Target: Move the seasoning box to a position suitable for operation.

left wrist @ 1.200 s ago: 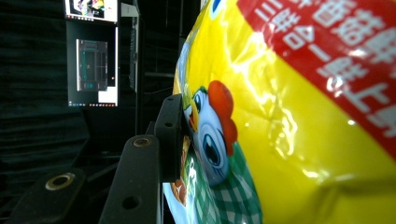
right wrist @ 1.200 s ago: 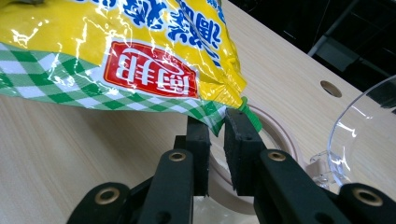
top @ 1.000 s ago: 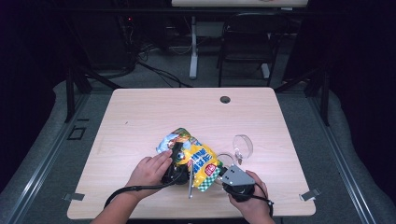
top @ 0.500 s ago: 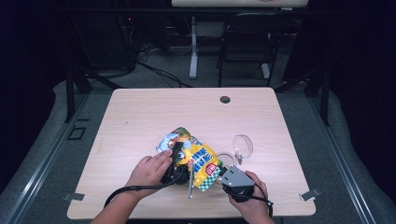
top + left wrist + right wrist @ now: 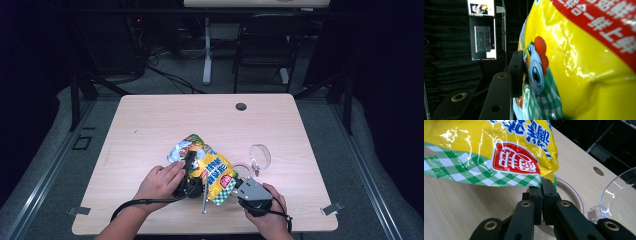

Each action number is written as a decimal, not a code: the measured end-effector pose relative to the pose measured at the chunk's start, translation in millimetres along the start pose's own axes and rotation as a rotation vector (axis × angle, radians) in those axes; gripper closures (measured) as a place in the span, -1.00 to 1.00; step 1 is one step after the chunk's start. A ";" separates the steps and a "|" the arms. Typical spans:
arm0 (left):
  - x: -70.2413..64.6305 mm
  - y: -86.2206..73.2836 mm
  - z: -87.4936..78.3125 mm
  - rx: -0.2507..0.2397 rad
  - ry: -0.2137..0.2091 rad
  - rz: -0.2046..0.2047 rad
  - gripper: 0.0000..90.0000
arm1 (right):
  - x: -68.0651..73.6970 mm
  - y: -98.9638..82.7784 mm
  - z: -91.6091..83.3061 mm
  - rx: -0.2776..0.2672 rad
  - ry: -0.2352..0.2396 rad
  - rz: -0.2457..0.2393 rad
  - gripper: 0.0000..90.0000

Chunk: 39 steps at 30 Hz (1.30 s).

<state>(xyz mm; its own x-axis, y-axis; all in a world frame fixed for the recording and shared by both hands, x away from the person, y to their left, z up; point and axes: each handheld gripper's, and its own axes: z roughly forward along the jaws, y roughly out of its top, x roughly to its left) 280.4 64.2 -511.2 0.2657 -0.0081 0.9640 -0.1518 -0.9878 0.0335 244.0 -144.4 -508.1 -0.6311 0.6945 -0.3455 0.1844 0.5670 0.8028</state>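
Apparently readying a tear, the left gripper (image 5: 192, 172) squeezes the yellow snack bag (image 5: 212, 170) around its middle near the table's (image 5: 150, 125) front edge while the right gripper (image 5: 541, 192) pinches its checked corner, so next they should pull apart.

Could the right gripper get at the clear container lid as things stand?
Probably not yet: the right gripper is shut on the snack bag corner. The clear lid stands just beyond it with bare table around, so letting go first should open the way.
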 end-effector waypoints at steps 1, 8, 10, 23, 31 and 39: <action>0.6 0.6 -0.7 0.011 -0.006 0.005 0.44 | -0.2 0.0 0.1 -0.001 -0.001 0.002 0.97; 0.1 1.2 -0.4 -0.001 0.017 0.028 0.45 | -0.5 -1.0 0.9 0.000 0.002 0.006 0.97; 0.2 1.3 -0.9 -0.001 0.023 0.031 0.45 | -0.4 -1.0 0.7 -0.002 0.001 0.007 0.97; 2.5 3.0 -3.0 0.004 0.045 0.085 0.45 | -0.5 -1.6 0.8 -0.005 0.002 0.008 0.97; 3.9 3.9 -3.7 0.000 0.056 0.101 0.45 | -0.7 -1.8 0.4 -0.006 -0.001 0.010 0.97; 6.2 5.3 -5.1 0.005 0.062 0.120 0.45 | -1.4 -2.1 0.2 -0.011 -0.004 0.012 0.97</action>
<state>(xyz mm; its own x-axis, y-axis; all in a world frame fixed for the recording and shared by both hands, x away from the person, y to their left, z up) 276.4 59.6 -503.7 0.1868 -0.1173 0.9754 -0.1741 -0.9811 -0.0846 244.6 -146.4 -509.4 -0.6259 0.7031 -0.3373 0.1841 0.5536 0.8122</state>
